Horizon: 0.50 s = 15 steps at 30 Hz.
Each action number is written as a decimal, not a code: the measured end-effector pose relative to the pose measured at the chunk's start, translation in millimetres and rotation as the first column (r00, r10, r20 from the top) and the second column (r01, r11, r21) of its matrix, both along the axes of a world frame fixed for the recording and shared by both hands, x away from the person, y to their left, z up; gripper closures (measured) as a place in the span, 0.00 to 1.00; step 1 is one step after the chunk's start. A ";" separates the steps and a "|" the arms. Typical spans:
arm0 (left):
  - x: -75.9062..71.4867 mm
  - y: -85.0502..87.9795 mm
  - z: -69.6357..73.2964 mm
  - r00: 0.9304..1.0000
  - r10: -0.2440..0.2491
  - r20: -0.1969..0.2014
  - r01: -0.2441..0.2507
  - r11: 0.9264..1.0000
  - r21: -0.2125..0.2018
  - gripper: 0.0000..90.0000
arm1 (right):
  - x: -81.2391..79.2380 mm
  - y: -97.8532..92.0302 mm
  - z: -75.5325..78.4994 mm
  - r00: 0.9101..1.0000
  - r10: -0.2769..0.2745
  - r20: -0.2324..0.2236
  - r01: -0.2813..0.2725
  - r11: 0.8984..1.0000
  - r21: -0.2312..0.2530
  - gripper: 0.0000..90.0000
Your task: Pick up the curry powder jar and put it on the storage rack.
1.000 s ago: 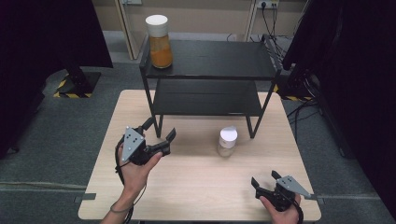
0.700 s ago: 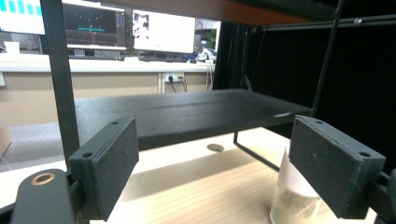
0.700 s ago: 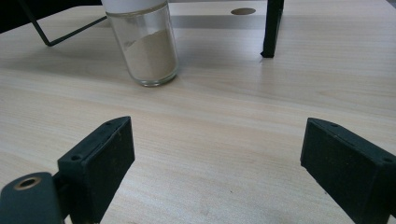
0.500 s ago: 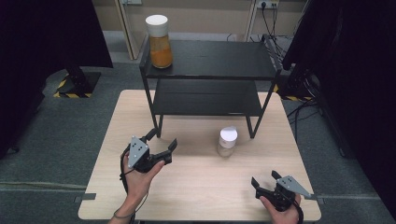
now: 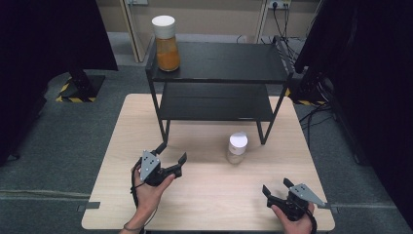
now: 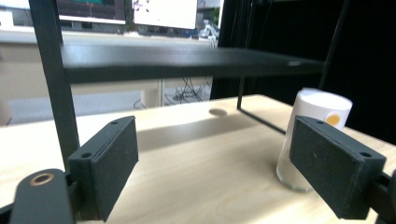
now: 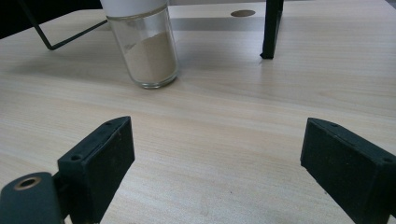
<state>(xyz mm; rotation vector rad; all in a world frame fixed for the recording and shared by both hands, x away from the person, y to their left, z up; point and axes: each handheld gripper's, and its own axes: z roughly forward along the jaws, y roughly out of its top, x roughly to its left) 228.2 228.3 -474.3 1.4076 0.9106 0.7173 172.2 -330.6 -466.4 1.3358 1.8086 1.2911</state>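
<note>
In the high view, the small jar [image 5: 237, 148] with the white lid stands upright on the worktop [image 5: 209, 200], just in front of the black two-tier rack [image 5: 219, 78] and near its front right leg. The left tongs [image 5: 171, 159] hover over the worktop to the left of the jar, well apart from it, jaws apart and pointed its way. The right tongs [image 5: 276, 188] sit nearer the person than the jar and to its right, also apart and holding nothing. A taller jar of orange contents [image 5: 166, 44] stands on the rack's top shelf, far behind the small jar. In the left gripper view, the small jar [image 6: 313, 135] shows partly behind the right-hand jaw, beyond the jaw tips and not between them; the rack's lower shelf [image 6: 187, 58] spans above it. In the right gripper view, the small jar [image 7: 144, 49], part filled with pale powder, stands ahead of the open jaws and left of their centre line, with a rack leg [image 7: 272, 28] to its right. Judgement: the step in hand is the approach to the small jar. The next move calls for either tongs to advance, straddle the glass body and close squarely.
</note>
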 end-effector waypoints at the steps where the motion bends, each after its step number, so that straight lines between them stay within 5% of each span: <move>1: -0.4 -0.2 -3.0 1.000 0.003 -0.004 -0.003 1.000 0.002 0.17 | 0.1 0.1 0.1 1.000 0.000 -0.001 0.000 1.000 0.000 0.11; 15: -1.0 -1.1 -31.0 0.998 0.017 -0.055 -0.016 0.999 0.029 0.16 | 0.1 0.0 0.1 1.000 0.001 -0.001 -0.001 1.000 0.000 0.11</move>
